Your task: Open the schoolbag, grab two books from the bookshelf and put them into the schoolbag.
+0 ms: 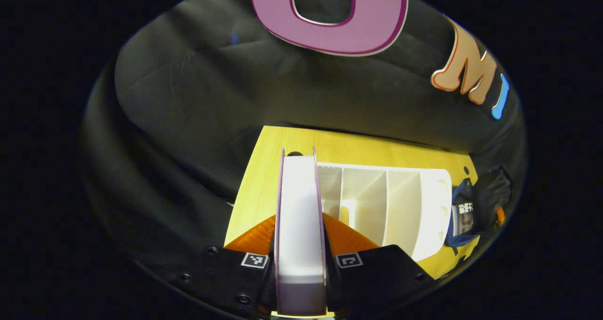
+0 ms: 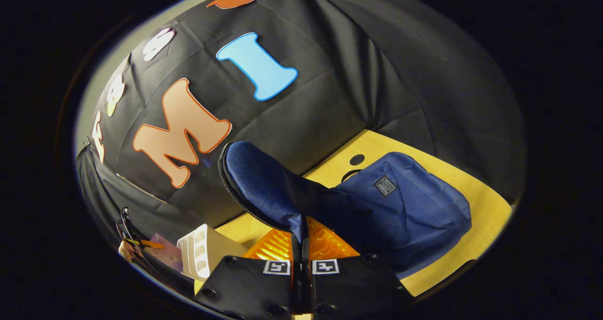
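In the left gripper view, the left gripper is clamping a white book edge-on between both orange fingers, raised before the white bookshelf on the yellow table. In the right gripper view, the right gripper is pinching the blue schoolbag flap, lifting it. The schoolbag's label is illegible.

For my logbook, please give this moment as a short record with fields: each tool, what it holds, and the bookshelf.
left tool: shut on the thick book with purple cover and white page block, held upright
right tool: shut on the zipper-edged flap of the navy blue fabric schoolbag, flap lifted
bookshelf: white plastic divider rack on the yellow wooden table
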### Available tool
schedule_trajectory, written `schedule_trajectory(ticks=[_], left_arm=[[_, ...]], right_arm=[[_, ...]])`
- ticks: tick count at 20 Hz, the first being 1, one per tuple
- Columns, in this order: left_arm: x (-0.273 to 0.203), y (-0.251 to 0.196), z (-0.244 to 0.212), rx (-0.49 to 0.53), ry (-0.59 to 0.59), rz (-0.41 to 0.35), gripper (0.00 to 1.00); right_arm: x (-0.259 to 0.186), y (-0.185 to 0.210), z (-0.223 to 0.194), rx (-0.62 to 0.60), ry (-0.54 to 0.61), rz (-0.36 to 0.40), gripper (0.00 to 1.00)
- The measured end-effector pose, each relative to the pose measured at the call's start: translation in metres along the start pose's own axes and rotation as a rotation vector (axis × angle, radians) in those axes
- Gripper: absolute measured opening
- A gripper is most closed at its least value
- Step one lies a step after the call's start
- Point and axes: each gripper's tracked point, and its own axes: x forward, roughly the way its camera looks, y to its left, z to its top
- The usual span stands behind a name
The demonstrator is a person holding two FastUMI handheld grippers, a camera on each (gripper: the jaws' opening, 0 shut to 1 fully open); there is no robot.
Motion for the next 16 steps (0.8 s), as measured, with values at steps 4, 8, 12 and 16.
schedule_trajectory(ticks=[4, 8, 12, 16], left_arm=[[-0.035, 0.010, 0.027, -0.073, -0.089, -0.017, 0.36], [-0.075, 0.013, 0.055, -0.211, -0.177, -0.129, 0.36], [-0.100, -0.012, 0.074, -0.477, -0.246, -0.358, 0.36], [-0.104, -0.032, 0.078, -0.629, -0.283, -0.507, 0.36]], right_arm=[[0.001, 0.001, -0.001, -0.009, 0.004, -0.002, 0.03], [0.001, 0.001, -0.001, -0.010, 0.007, -0.005, 0.03], [0.001, 0.001, -0.001, -0.009, 0.012, -0.006, 0.03], [0.000, 0.001, -0.001, -0.011, 0.017, -0.005, 0.03]])
